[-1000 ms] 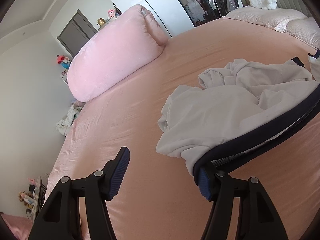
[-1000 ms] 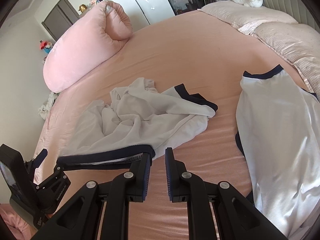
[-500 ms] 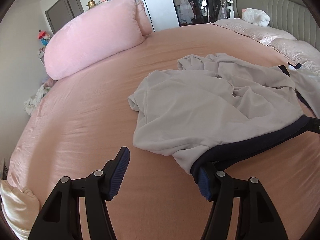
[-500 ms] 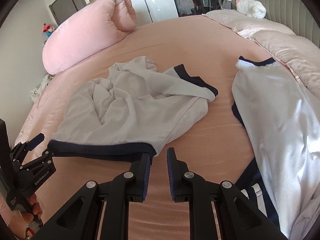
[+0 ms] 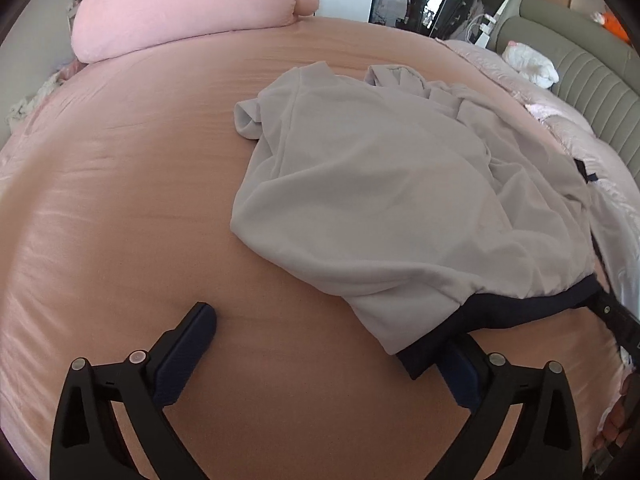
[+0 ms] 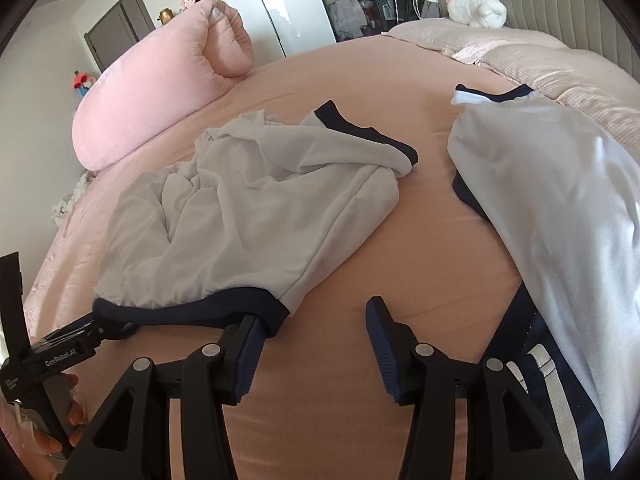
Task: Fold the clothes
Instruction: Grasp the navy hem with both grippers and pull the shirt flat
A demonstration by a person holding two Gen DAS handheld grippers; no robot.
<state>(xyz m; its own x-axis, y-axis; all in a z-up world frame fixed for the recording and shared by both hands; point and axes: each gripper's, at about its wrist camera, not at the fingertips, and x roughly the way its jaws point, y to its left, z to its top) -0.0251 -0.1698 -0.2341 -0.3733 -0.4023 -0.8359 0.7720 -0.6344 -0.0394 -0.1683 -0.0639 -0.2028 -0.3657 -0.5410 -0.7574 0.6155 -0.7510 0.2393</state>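
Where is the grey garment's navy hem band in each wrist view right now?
Left wrist view: navy hem band runs along the lower right, ending by the right fingertip.
Right wrist view: the band sits lower left, reaching the left fingertip.
Shared landmark: the big pink pillow, at the upper left in both.

Soft, even daylight fills both views, bright enough that the white garment (image 6: 552,200) at the right of the right wrist view glares nearly blank, while the pink sheet (image 5: 120,220) carries a faint sheen. Shadows are weak, only a thin dark rim under the grey garment (image 5: 380,192). The fisheye bends the bed into a dome, corners go black, and detail softens slightly toward the edges.
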